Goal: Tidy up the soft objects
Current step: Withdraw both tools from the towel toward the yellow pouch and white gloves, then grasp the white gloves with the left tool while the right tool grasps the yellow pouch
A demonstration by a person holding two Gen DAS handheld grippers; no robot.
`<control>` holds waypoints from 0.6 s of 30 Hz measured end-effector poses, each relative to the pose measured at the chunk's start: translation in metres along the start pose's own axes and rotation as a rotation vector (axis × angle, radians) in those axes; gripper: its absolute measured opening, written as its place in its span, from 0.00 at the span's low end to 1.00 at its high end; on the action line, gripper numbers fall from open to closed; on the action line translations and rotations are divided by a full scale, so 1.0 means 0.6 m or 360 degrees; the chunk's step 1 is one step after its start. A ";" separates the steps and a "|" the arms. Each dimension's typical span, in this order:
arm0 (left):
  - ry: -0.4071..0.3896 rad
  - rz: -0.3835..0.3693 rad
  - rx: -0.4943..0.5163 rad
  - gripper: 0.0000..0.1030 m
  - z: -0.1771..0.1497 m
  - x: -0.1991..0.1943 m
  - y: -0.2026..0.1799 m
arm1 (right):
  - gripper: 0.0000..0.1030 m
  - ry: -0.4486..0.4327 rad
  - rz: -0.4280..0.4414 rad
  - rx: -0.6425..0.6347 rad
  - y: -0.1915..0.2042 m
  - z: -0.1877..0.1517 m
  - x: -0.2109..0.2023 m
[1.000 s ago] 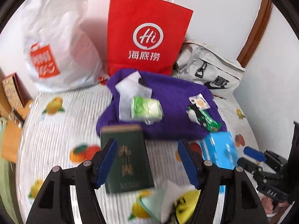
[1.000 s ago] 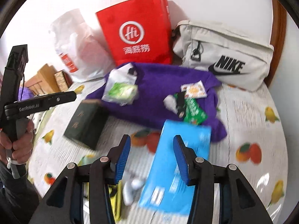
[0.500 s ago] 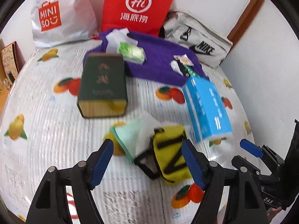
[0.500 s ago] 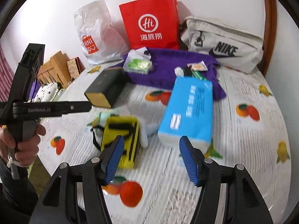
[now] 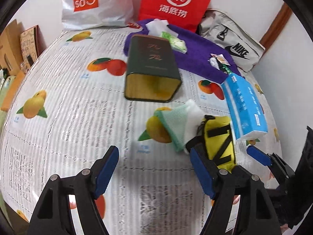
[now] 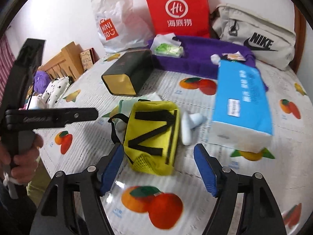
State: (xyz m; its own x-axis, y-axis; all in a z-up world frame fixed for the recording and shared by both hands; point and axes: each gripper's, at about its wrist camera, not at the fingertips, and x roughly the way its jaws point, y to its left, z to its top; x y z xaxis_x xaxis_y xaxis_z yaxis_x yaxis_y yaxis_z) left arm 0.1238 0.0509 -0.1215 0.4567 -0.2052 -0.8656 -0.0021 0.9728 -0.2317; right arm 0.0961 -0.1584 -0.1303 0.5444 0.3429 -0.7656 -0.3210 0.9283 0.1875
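A yellow pouch with black straps (image 6: 152,135) lies on the fruit-print tablecloth (image 6: 254,176), just ahead of my open, empty right gripper (image 6: 158,168). It also shows in the left wrist view (image 5: 220,139), right of my open, empty left gripper (image 5: 154,168). A mint mesh cloth (image 5: 174,125) lies beside it. A blue tissue pack (image 6: 242,99) lies to the right. A purple cloth (image 6: 203,56) at the back carries a green wipes pack (image 6: 168,49) and small packets (image 5: 219,59).
A dark green tin (image 5: 152,66) lies on its side mid-table. A red paper bag (image 5: 176,2), a white Miniso bag (image 5: 92,2) and a grey Nike bag (image 6: 254,35) stand along the back wall. Wooden boxes (image 6: 66,60) and soft toys (image 6: 52,90) sit left.
Both grippers have pulled back toward the table's near edge. The yellow pouch and mesh cloth have come into view and now lie close ahead of both. Both stay open.
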 end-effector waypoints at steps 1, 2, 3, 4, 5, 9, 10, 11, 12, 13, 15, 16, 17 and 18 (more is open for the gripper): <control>0.0004 0.0001 -0.0010 0.72 -0.001 0.001 0.005 | 0.71 0.0011 0.0005 0.0018 0.002 0.002 0.008; 0.0010 -0.0004 -0.0018 0.72 -0.001 0.003 0.011 | 0.72 0.0018 0.0011 0.0043 0.003 0.006 0.016; 0.0014 -0.0008 -0.0018 0.72 -0.001 0.003 0.012 | 0.72 0.0023 0.0021 0.0055 0.004 0.009 0.022; 0.0015 -0.0010 -0.0015 0.72 -0.001 0.004 0.015 | 0.72 0.0034 0.0019 0.0059 0.007 0.012 0.030; 0.0015 -0.0009 -0.0009 0.72 0.000 0.005 0.016 | 0.72 0.0046 -0.0001 0.0062 0.010 0.014 0.037; 0.0030 -0.0029 -0.0018 0.72 0.001 0.010 0.025 | 0.78 0.0100 -0.0016 0.0068 0.020 0.012 0.063; 0.0032 -0.0034 -0.0021 0.72 0.001 0.011 0.026 | 0.78 0.0108 -0.0032 0.0062 0.023 0.011 0.068; 0.0033 -0.0039 -0.0021 0.72 0.002 0.014 0.027 | 0.78 0.0119 -0.0036 0.0060 0.024 0.011 0.073; 0.0039 -0.0041 -0.0021 0.72 0.002 0.017 0.028 | 0.79 0.0143 -0.0033 0.0064 0.026 0.010 0.080; 0.0053 -0.0042 -0.0024 0.72 0.002 0.022 0.028 | 0.78 0.0145 -0.0044 0.0061 0.027 0.009 0.084; 0.0067 -0.0054 -0.0027 0.72 0.001 0.029 0.029 | 0.72 0.0101 -0.0071 0.0009 0.034 0.008 0.080; 0.0069 -0.0061 -0.0025 0.72 0.001 0.031 0.029 | 0.71 0.0100 -0.0077 -0.0018 0.036 0.008 0.078; 0.0066 -0.0071 -0.0024 0.72 0.001 0.032 0.029 | 0.70 0.0092 -0.0082 -0.0032 0.036 0.008 0.074; 0.0064 -0.0076 -0.0026 0.72 0.001 0.033 0.029 | 0.70 0.0081 -0.0085 -0.0039 0.035 0.007 0.067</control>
State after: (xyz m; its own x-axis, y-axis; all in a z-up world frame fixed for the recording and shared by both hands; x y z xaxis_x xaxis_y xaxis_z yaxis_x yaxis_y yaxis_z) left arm 0.1334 0.0640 -0.1422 0.4203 -0.2561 -0.8705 0.0045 0.9599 -0.2802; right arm 0.1148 -0.1246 -0.1547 0.5213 0.2844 -0.8046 -0.3118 0.9411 0.1307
